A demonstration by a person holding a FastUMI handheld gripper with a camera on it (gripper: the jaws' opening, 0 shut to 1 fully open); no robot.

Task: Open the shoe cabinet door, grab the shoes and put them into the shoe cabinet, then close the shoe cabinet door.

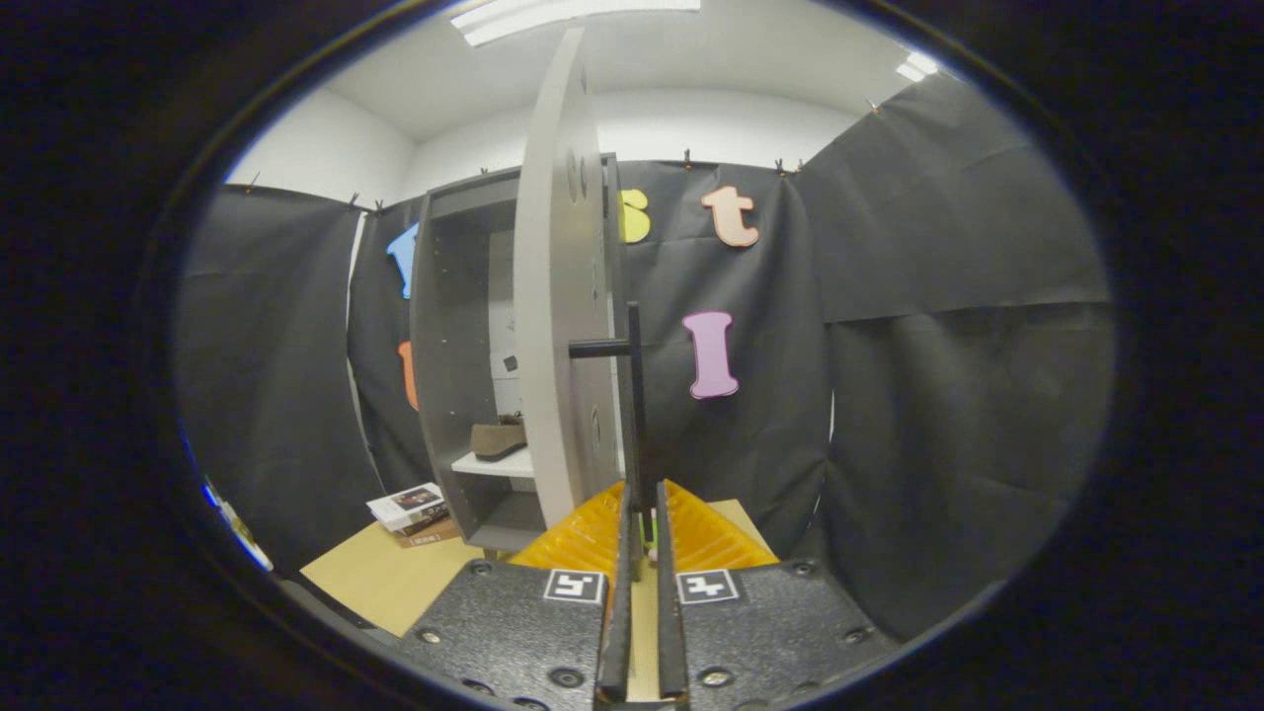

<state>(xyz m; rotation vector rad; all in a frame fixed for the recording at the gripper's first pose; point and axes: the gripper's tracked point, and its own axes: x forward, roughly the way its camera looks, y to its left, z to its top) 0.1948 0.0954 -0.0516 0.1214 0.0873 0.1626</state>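
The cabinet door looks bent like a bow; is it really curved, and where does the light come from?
Gripper view: fisheye distortion bows the flat cabinet door; ceiling light panels glare overhead; the gripper, closed on the door handle, looks sharp.

The door hides the front of the shoe and much of the cabinet inside.

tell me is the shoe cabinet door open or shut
Open: the door swings out edge-on, baring a shoe on the shelf; the claw grips its handle.
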